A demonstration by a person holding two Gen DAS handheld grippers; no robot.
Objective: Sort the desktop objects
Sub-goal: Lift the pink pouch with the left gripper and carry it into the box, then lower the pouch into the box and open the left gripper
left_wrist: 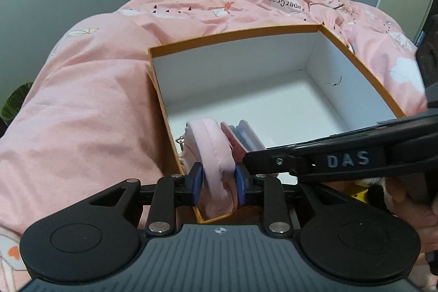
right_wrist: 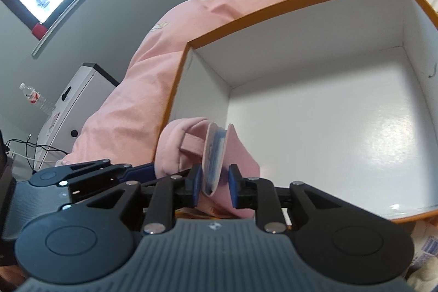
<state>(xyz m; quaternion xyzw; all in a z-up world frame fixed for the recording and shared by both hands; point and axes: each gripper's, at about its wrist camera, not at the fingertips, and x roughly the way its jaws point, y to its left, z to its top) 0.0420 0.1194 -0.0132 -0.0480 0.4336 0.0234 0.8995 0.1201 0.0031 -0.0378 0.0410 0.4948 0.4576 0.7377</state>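
So the orange box [left_wrist: 356, 56] with the white inside was sitting on the bed, on top of a pink duvet [left_wrist: 82, 100]. Both grippers were down at the box's near left corner. The left gripper [left_wrist: 219, 184] had a soft pink pouch [left_wrist: 210, 152] between its blue pads; the fabric filled the gap and looked touched on both sides, so I'd call it gripped. A little chain hung off the pouch by the left wall. The right gripper [right_wrist: 215, 184] had a thin pink-and-blue packet [right_wrist: 213, 155] between its pads, but there was daylight on the right side, so its jaws stood parted, not pinching. Rest of the box floor was bare white.
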